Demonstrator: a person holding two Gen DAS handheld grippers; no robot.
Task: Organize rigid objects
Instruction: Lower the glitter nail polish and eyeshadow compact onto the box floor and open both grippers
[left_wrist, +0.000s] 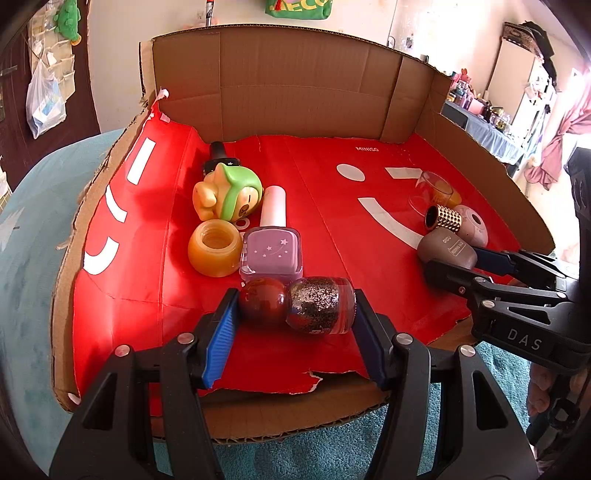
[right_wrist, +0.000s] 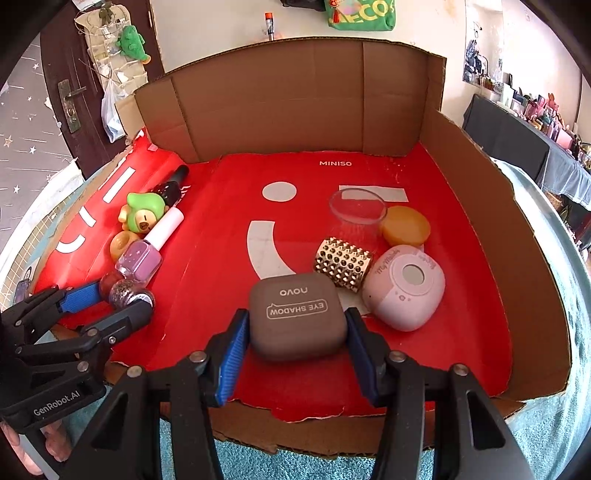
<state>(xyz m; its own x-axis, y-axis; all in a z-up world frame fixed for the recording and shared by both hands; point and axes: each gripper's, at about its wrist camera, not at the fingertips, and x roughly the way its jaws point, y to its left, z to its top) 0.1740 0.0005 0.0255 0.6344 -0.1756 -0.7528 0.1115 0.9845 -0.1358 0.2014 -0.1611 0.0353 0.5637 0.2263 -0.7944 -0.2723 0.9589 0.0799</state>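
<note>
My left gripper (left_wrist: 295, 306) is shut on a glitter nail polish bottle (left_wrist: 317, 304) with a dark red ball cap, lying sideways on the red tray floor (left_wrist: 332, 221). It also shows in the right wrist view (right_wrist: 127, 293). My right gripper (right_wrist: 297, 321) is shut on a brown eye shadow case (right_wrist: 297, 314) resting on the tray floor; the case also shows in the left wrist view (left_wrist: 447, 247). Beside the glitter bottle lie a lilac polish bottle (left_wrist: 271, 243), an amber jar (left_wrist: 214, 253) and a green toy figure (left_wrist: 229, 192).
Near the case lie a gold studded cylinder (right_wrist: 343, 264), a pink round device (right_wrist: 404, 286), an amber lid (right_wrist: 406, 225) and a clear cup (right_wrist: 356, 210). A black polish bottle (right_wrist: 171, 188) lies at the back left. Cardboard walls (right_wrist: 295, 103) enclose the tray.
</note>
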